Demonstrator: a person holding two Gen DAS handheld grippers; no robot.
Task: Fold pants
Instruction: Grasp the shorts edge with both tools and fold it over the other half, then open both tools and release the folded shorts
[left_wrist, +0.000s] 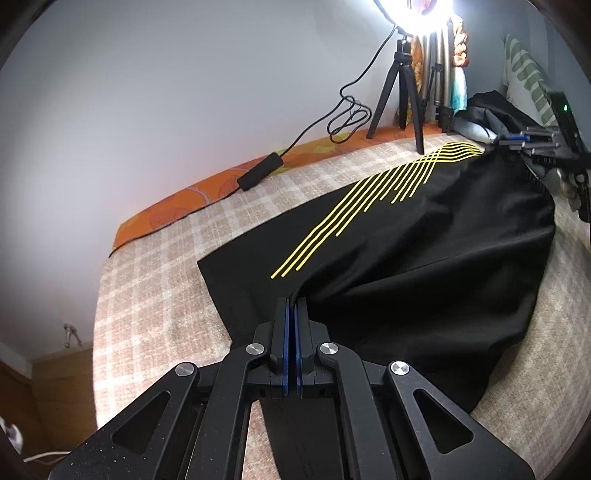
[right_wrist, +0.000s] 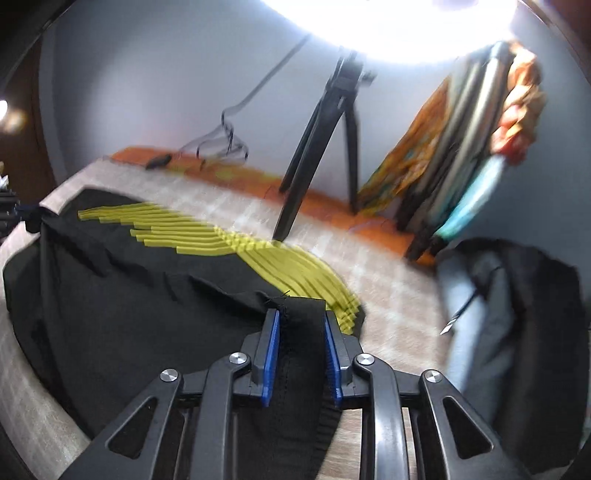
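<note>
Black pants (left_wrist: 424, 258) with yellow stripes (left_wrist: 362, 206) lie spread on a checked beige bed cover (left_wrist: 155, 280). My left gripper (left_wrist: 294, 306) is shut on a fold of the pants at the leg end. My right gripper (right_wrist: 301, 321) has its blue pads apart, with the black waistband (right_wrist: 303, 354) lying between them; the pads do not press it. The right gripper also shows in the left wrist view (left_wrist: 524, 142) at the far waist end. The pants in the right wrist view (right_wrist: 147, 280) are blurred.
A black tripod (left_wrist: 402, 88) with a ring light stands on the bed's far edge, its cable and box (left_wrist: 260, 171) trailing left along the orange sheet. A dark bag and grey clothes (right_wrist: 517, 314) sit at the right. Folded poles and colourful cloth (right_wrist: 461, 147) lean on the wall.
</note>
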